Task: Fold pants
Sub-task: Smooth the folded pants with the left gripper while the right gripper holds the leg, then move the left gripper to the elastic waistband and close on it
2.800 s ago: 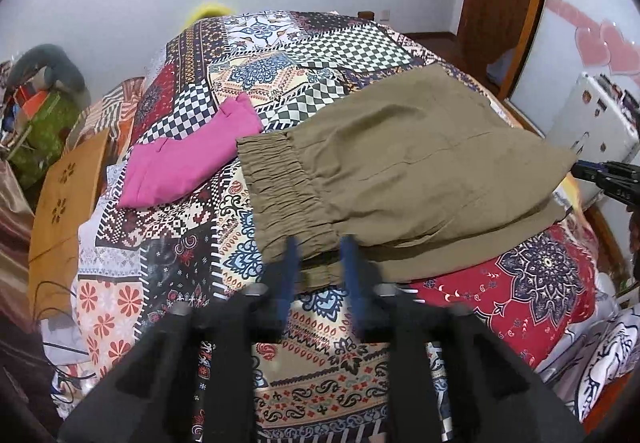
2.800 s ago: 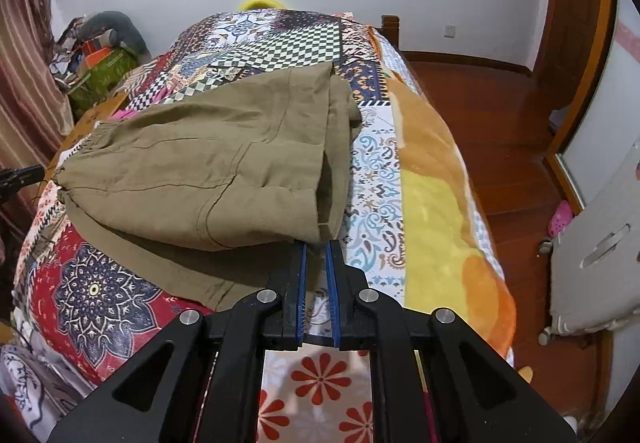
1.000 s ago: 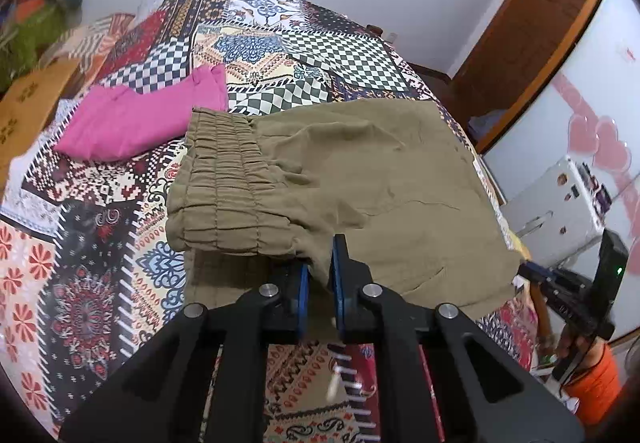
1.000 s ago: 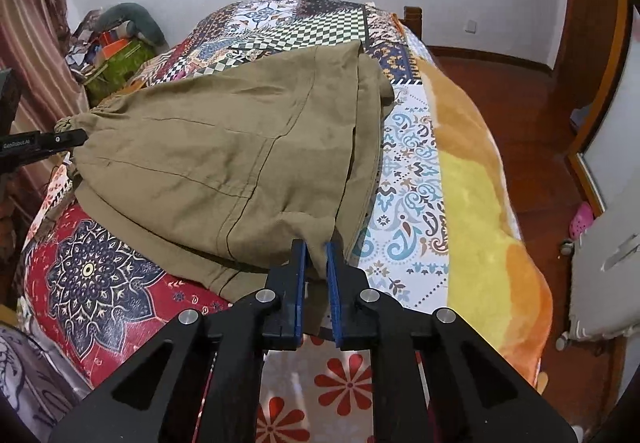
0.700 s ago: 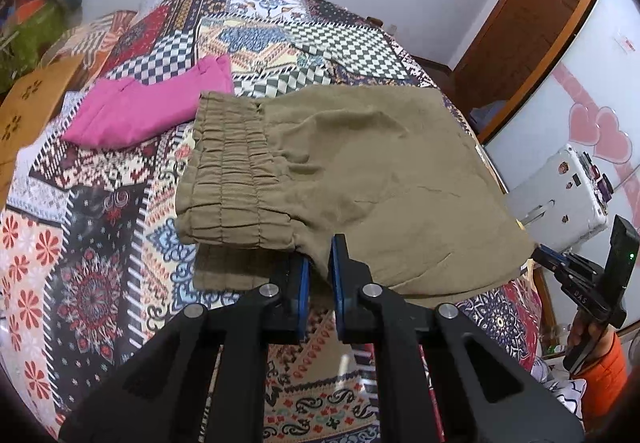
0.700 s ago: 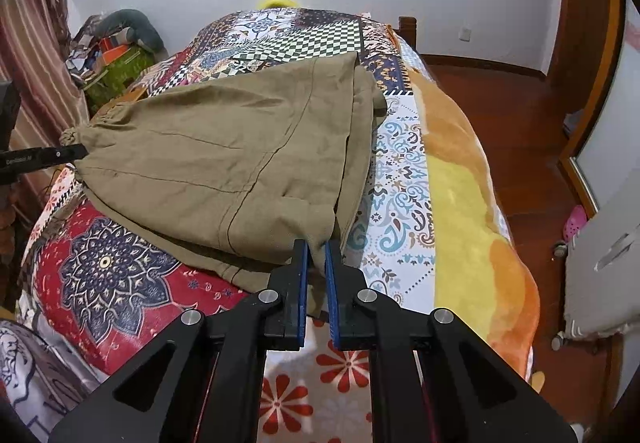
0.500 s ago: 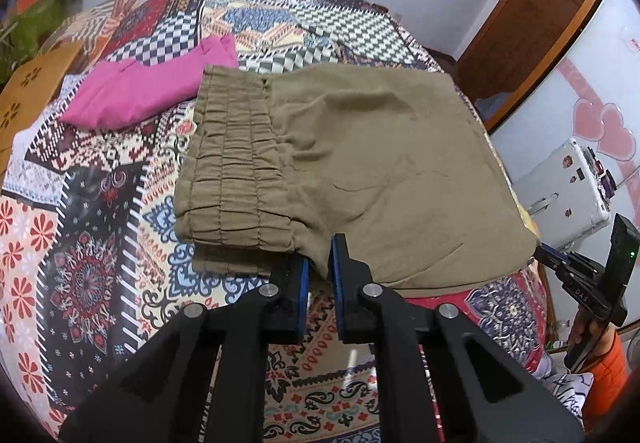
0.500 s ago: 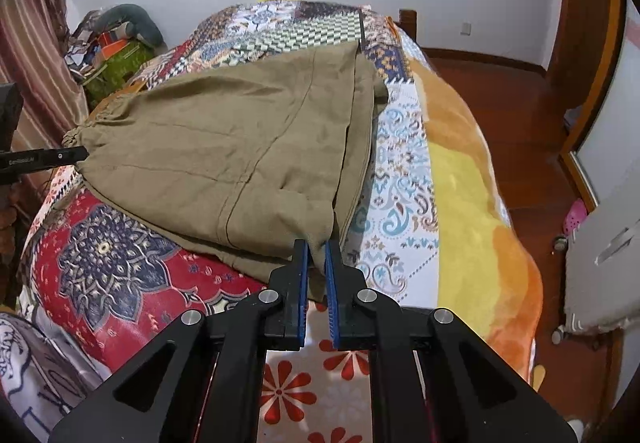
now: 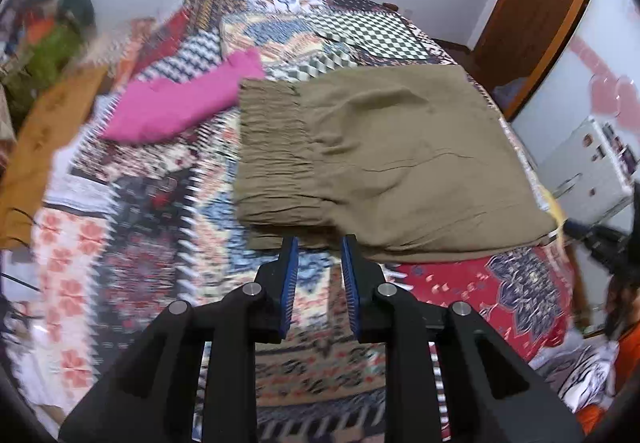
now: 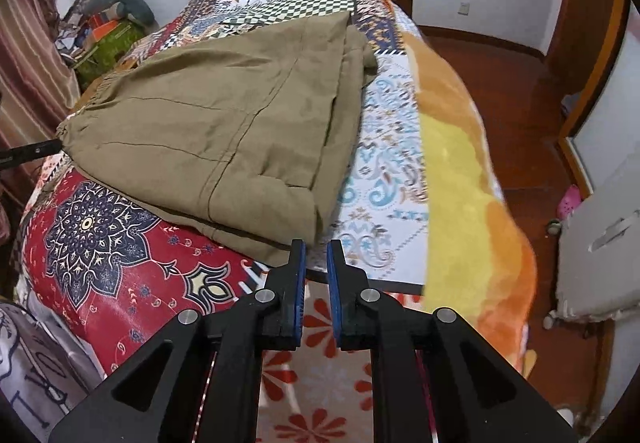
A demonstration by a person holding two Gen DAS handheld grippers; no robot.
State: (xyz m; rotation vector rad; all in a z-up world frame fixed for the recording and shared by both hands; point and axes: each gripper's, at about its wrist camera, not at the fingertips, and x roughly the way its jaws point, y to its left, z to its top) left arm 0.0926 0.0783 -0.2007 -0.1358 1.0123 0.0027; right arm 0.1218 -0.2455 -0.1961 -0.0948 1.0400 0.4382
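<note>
The risk, as I judged it, was the top layer sliding off the lower one if either tong snagged the near edge, since the lower layer already peeked out. The pants (image 9: 384, 159) lay folded on the patterned bedspread (image 9: 132, 243). The left tongs (image 9: 319, 249) stood spread and empty, the waistband corner just past their tips at twelve o'clock. The right tongs (image 10: 316, 253) were parted a little, holding nothing, the hem corner at eleven o'clock.

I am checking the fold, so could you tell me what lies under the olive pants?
The olive pants lie folded on the patterned bedspread; a lower layer of their own cloth shows along the near edge. Anything else beneath them is covered.
</note>
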